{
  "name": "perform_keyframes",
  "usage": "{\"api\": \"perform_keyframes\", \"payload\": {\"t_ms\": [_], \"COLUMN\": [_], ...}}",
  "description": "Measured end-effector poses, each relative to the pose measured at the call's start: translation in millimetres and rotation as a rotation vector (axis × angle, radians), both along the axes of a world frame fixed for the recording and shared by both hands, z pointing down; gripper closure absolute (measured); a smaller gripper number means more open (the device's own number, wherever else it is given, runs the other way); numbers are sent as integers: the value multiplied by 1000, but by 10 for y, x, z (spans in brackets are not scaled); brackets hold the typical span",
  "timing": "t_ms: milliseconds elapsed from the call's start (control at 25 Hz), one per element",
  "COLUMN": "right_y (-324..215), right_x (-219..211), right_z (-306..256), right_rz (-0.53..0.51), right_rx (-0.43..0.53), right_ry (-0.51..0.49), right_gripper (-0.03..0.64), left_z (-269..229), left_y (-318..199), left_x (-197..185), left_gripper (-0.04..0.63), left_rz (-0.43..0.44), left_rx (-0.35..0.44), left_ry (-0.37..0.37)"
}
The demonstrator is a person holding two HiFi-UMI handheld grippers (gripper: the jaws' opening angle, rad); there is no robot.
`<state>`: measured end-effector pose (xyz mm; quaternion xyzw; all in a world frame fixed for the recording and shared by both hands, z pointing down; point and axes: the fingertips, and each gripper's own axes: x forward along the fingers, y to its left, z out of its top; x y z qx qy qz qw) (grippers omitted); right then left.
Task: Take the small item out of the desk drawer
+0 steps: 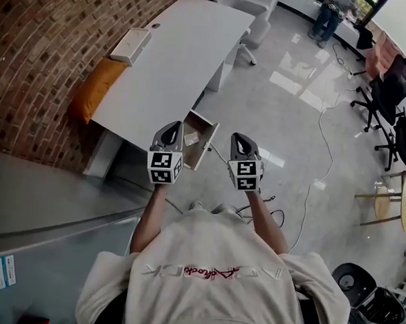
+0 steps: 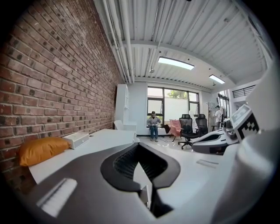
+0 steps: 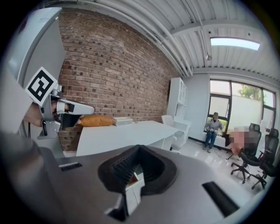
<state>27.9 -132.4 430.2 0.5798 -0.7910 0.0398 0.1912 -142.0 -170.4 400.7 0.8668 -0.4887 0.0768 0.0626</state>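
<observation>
Hovering: we see left gripper (image 1: 171,126) and right gripper (image 1: 239,137) above the desk (image 1: 175,59)'s open drawer (image 1: 207,146).
Jaws: both pairs pressed together, gripping nothing.
Small item: reddish bit (image 3: 132,179) in drawer, we think; untouched.

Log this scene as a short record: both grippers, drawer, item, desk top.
left gripper: jaws together, empty, at the drawer's left side in the head view
right gripper: jaws together, empty, just right of the drawer
drawer: pulled open from the desk
item: reddish bit in the drawer, seen past the right jaws; too small to identify
desk top: orange pillow, white box
</observation>
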Motion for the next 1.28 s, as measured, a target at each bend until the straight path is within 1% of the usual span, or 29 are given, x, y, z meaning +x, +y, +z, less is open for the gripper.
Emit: {"api": "perform_keyframes", "payload": {"t_ms": [200, 440, 760, 920, 1120, 1280], "right_y": [-36, -119, -391, -533, -709, -820], "right_x": [131, 132, 239, 261, 369, 480], "right_z": [86, 202, 362, 484, 589, 705], "right_rz": [16, -38, -138, -202, -280, -311], "right_rx": [-22, -53, -103, -133, -150, -168], "right_ry": [-5, -12, -26, -43, -52, -75], "right_gripper": [605, 605, 606, 605, 605, 605], "left_z": [103, 229, 413, 552, 729, 886], "left_y": [-52, -130, -245, -247, -293, -287], "left_x": [83, 101, 216, 227, 342, 448], "left_gripper": [588, 588, 588, 588, 588, 587], "left_rz": [8, -28, -115, -177, -243, -282], "left_rx": [-26, -60, -117, -155, -202, -237], "left_ry": [-6, -19, -40, -57, -71, -82]}}
